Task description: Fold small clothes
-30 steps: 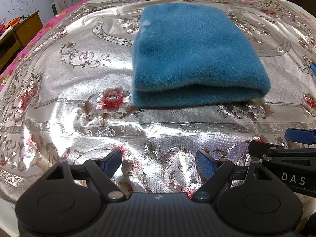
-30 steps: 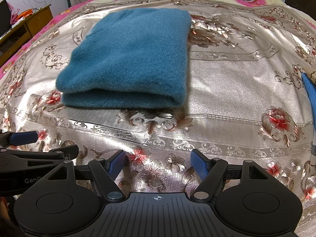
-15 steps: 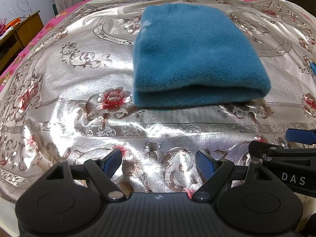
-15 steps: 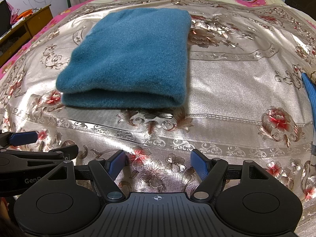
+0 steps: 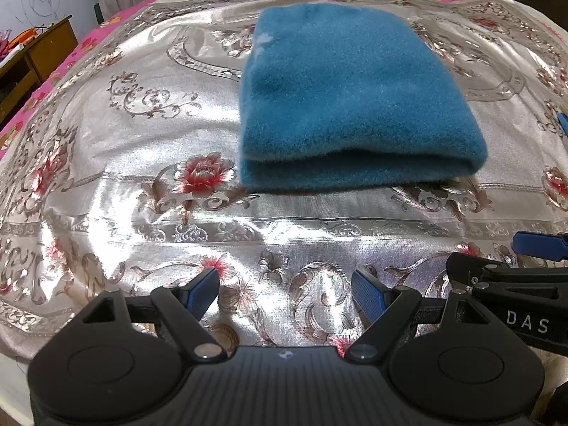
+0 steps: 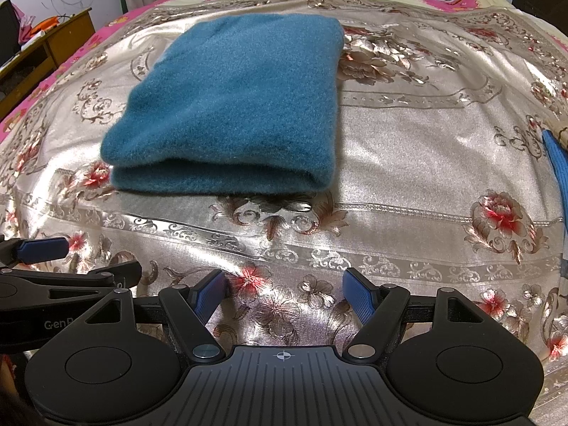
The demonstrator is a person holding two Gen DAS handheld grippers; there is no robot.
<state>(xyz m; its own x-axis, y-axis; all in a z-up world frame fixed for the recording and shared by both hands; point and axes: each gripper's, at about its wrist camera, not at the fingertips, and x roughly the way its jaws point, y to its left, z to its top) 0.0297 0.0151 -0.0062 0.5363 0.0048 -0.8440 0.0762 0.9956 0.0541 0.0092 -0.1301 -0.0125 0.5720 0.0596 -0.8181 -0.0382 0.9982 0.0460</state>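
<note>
The thick teal-blue fleece garment (image 5: 348, 106), doubled over into a soft rectangle, lies on the shiny silver bedspread with red flowers (image 5: 124, 149), towards twelve o'clock of both grippers and well apart from them. The left gripper (image 5: 284, 293) and right gripper (image 6: 284, 293) each hang over bare bedspread, fingers spread wide and holding nothing. The slick satin is the risk: a nudge at the rolled near edge could slide the whole bundle or spring its plump layers open, and a low pinch might catch bedspread instead.

Folded garment (image 5: 348, 99) on bedspread (image 5: 124, 149)
</note>
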